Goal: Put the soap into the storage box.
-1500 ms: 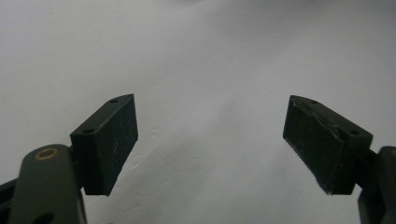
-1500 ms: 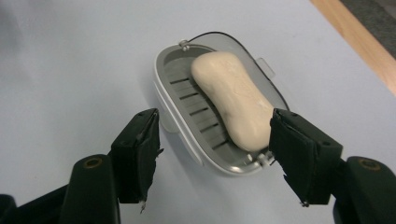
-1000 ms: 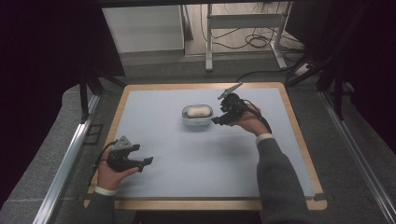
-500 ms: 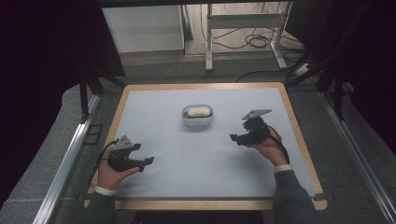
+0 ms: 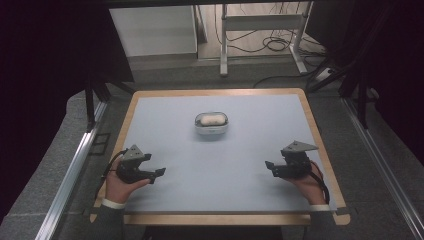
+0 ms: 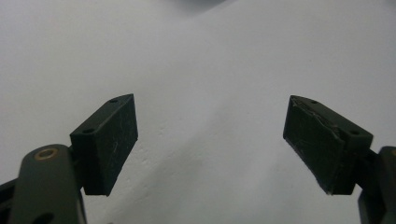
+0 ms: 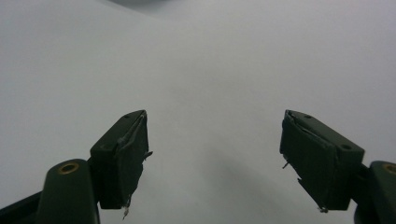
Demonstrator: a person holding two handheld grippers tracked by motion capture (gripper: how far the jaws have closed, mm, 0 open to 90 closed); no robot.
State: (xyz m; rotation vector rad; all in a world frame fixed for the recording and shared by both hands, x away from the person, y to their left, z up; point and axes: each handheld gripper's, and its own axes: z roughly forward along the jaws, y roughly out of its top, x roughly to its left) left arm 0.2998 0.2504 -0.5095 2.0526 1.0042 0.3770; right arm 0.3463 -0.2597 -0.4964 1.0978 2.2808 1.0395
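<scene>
Your left gripper (image 5: 159, 173) rests at the near left of the pale blue wood-framed table (image 5: 240, 190), jaws spread wide and empty. Your right gripper (image 5: 270, 167) sits at the near right, equally wide open, gripping nothing. The small clear lidded container (image 5: 211, 123), holding something whitish, perhaps food, stands mid-table, well apart from both.

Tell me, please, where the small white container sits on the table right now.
In the high view, the container sits on the mat near the middle of its far half, apart from both grippers nearer the person.
</scene>
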